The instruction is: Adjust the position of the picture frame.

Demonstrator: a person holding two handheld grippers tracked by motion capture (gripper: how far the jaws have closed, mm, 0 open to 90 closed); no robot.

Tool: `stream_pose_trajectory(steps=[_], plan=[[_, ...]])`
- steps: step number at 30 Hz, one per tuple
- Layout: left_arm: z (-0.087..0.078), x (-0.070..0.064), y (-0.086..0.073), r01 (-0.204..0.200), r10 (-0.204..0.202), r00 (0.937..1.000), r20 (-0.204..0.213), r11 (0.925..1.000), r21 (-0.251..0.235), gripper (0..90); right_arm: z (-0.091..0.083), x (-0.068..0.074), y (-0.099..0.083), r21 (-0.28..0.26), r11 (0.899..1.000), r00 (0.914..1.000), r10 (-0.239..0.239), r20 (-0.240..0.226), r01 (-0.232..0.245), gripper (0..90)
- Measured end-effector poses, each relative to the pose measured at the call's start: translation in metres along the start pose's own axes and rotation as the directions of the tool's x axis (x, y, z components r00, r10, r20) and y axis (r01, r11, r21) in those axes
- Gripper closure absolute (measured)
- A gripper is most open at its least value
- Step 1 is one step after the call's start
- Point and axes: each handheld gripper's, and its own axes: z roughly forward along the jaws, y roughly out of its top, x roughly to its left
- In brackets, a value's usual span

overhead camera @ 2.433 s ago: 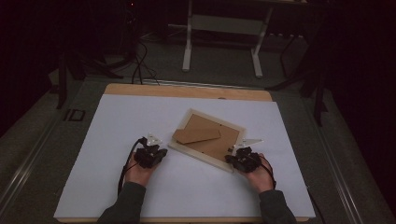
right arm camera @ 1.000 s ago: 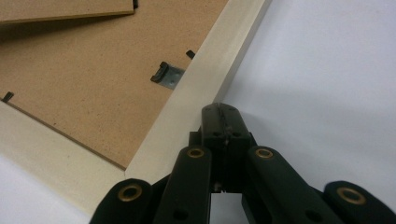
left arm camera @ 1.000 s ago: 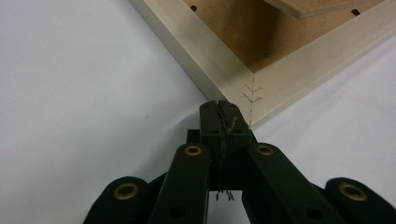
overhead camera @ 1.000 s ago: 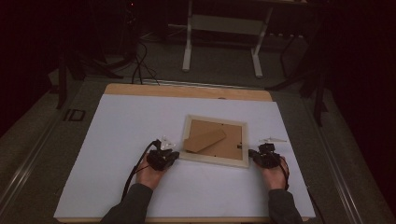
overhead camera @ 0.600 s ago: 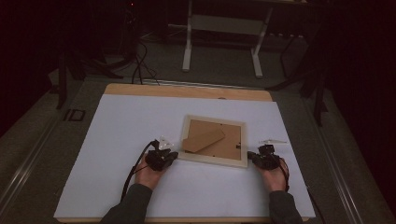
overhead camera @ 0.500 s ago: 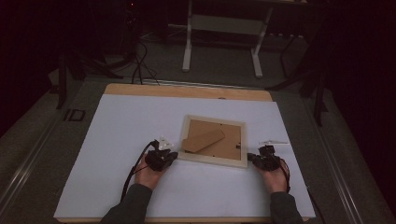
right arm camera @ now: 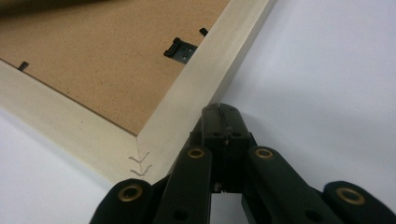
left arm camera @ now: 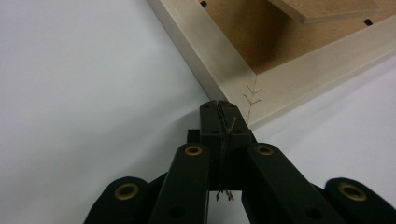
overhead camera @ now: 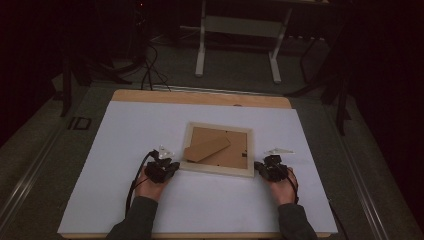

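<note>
With jaws pressed together, each hand-held gripper [overhead camera: 167,167] [overhead camera: 263,168] lies low, nosing a near corner of the frame [overhead camera: 218,149].

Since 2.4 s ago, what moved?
The picture frame, face down, was turned from askew to square with the table edge. The left hand-held gripper and right hand-held gripper moved to its near corners, jaws shut. The white mat stayed put.
</note>
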Motion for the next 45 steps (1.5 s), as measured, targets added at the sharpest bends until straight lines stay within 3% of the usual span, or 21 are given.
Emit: stream_pose_trajectory(steps=[6,11,13,23,28,45], plan=[[-0.007,0.008,-0.005,0.028,-0.028,0.9993,-0.023,0.9995,0.011,90.0,0.008,0.012,0.006,-0.006,1.0,0.9995,-0.029,-0.01,0.029,90.0],[-0.01,0.006,-0.007,0.018,-0.018,0.9994,-0.03,0.9997,0.018,90.0,0.01,0.012,0.008,-0.005,0.999,0.9992,-0.034,-0.018,0.034,90.0],[-0.012,0.004,-0.008,0.017,-0.016,0.9995,-0.027,0.9995,0.025,90.0,0.012,0.01,0.009,-0.01,1.0,0.9989,-0.027,-0.039,0.026,90.0],[-0.016,0.004,-0.012,0.024,-0.024,0.9997,-0.011,0.9993,0.028,90.0,0.016,0.01,0.013,-0.018,0.999,0.9984,-0.045,-0.035,0.045,90.0],[-0.02,0.006,-0.015,0.056,-0.057,0.9983,0.015,0.9974,0.044,90.0,0.019,0.015,0.014,-0.028,0.998,0.9987,-0.048,-0.016,0.047,90.0],[-0.02,0.011,-0.015,0.05,-0.051,0.9987,0.004,0.9979,0.04,90.0,0.014,0.021,0.009,-0.012,0.998,0.9978,-0.054,-0.039,0.054,90.0]])
